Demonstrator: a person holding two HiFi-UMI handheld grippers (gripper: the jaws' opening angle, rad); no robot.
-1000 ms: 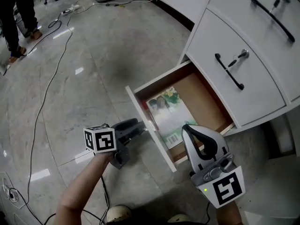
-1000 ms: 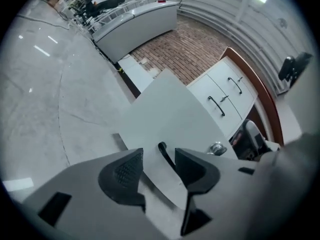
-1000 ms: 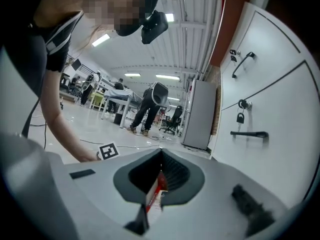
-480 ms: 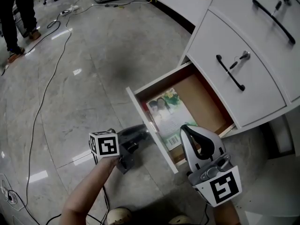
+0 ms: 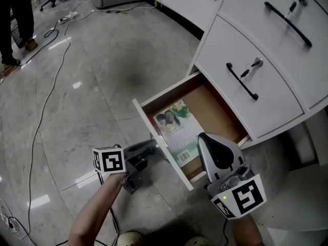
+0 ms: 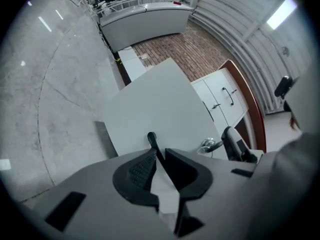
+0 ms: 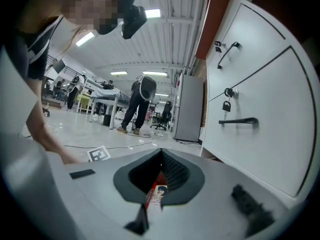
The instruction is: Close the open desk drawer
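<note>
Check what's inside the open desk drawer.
One green-covered book lies flat on the brown bottom of the drawer. The right hand-held gripper covers the near right corner, so anything there can't be seen.

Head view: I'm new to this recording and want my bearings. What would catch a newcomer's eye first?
The open drawer juts from the white cabinet at centre, with a colourful book lying flat inside. At its front the left gripper has just been closing its fingers, with the drawer's dark handle between them, while the right gripper hangs over the drawer's near end.
</note>
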